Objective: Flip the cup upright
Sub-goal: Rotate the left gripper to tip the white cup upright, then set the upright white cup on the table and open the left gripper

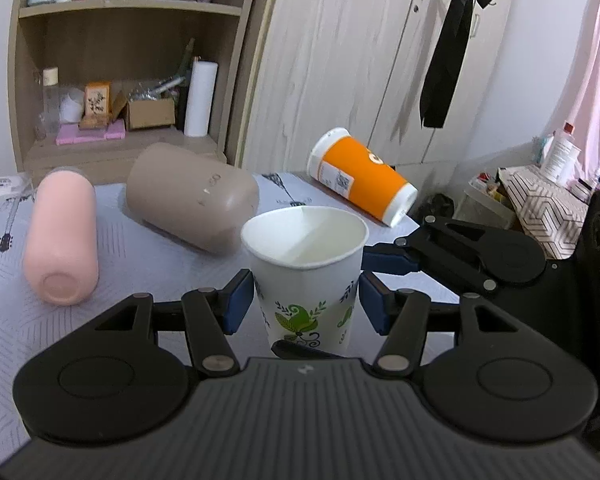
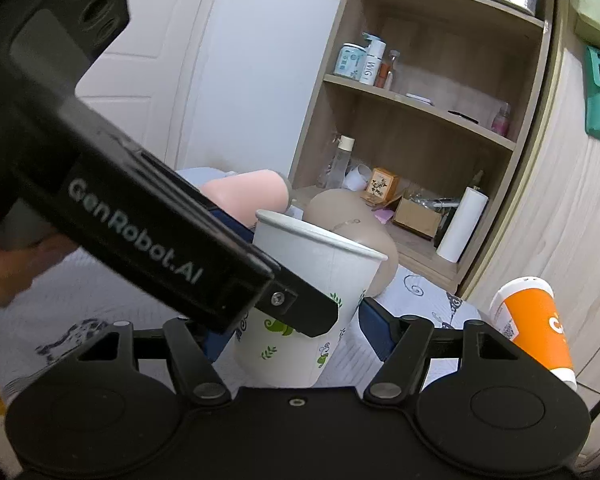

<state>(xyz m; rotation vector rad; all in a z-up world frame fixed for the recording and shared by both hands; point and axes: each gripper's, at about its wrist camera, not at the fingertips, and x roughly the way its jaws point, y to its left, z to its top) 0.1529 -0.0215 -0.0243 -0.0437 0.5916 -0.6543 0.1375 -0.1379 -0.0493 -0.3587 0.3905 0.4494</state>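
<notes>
A white paper cup with green leaf print point(image 1: 306, 276) stands upright, mouth up, on the patterned cloth. My left gripper point(image 1: 306, 304) is open, its blue pads on either side of the cup with small gaps. My right gripper point(image 2: 296, 328) is also open around the same cup point(image 2: 300, 312) from the right side; its blue fingers point(image 1: 388, 262) show beside the cup in the left wrist view. The left gripper's black body point(image 2: 148, 228) crosses the right wrist view and hides part of the cup.
A pink tumbler point(image 1: 62, 240), a taupe tumbler point(image 1: 192, 196) and an orange cup point(image 1: 360, 176) lie on their sides on the table point(image 1: 112, 264) behind. A wooden shelf point(image 1: 128, 80) with clutter stands beyond. Boxes and bottles point(image 1: 548, 192) sit at right.
</notes>
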